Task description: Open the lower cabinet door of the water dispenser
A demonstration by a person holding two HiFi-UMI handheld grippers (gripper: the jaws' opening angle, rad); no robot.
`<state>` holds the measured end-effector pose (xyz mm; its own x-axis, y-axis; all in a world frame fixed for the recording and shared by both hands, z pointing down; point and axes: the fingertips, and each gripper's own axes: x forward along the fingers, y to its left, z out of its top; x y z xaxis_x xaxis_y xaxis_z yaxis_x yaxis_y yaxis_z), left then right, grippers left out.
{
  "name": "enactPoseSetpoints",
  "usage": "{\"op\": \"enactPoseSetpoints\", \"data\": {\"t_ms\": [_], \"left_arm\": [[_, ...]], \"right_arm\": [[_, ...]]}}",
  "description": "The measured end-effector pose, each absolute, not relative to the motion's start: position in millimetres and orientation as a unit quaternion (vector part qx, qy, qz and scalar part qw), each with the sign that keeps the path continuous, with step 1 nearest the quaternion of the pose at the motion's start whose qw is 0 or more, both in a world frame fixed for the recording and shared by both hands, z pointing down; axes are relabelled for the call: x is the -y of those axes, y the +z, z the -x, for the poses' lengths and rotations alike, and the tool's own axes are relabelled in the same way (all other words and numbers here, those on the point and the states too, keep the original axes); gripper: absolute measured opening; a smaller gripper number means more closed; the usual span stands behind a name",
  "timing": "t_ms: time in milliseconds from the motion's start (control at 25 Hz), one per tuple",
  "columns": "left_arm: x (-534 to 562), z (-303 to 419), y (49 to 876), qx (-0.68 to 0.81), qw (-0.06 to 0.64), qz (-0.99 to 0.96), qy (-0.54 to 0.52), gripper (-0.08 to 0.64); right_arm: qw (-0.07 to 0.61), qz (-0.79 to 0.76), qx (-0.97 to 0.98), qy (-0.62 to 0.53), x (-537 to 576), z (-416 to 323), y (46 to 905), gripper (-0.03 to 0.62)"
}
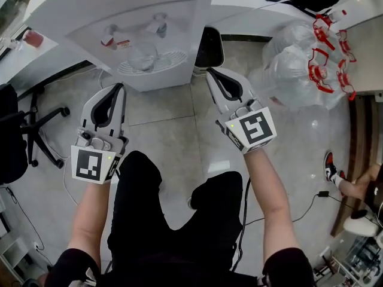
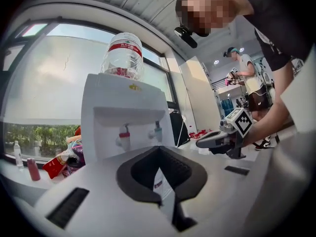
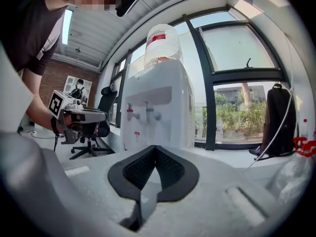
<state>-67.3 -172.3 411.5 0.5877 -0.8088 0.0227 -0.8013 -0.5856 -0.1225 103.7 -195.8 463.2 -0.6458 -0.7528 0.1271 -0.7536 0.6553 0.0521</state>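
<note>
The white water dispenser (image 1: 128, 26) stands ahead of me with red and blue taps and a bottle (image 2: 123, 56) on top. From the head view its lower cabinet door is hidden under the tap ledge. In the right gripper view the lower front (image 3: 140, 132) shows above my jaws. My left gripper (image 1: 119, 87) is shut and empty, a short way in front of the dispenser's left side. My right gripper (image 1: 210, 72) is also shut and empty, off the dispenser's right corner. Both point roughly level at the dispenser (image 2: 123, 125), and neither touches it.
A black office chair (image 1: 24, 130) stands at the left. A black bag (image 1: 209, 46) sits right of the dispenser. Several empty bottles in plastic wrap (image 1: 299, 64) lie at the right. A cable (image 1: 305, 205) and another person's foot (image 1: 331, 166) are on the floor.
</note>
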Motion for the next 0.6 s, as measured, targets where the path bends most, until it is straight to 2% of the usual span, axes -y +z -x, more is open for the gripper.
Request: {"op": "enactPoseSetpoints", "data": {"t_ms": [400, 600], "left_arm": [[187, 81, 521, -0.452, 0.086, 0.887, -0.03, 0.008], [194, 89, 555, -0.454, 0.103, 0.885, 0.001, 0.008]], "right_arm": [[-0.01, -0.455, 0.889, -0.049, 227, -113, 543, 0.005], [0.004, -0.447, 0.892, -0.071, 236, -105, 583, 0.005]]}}
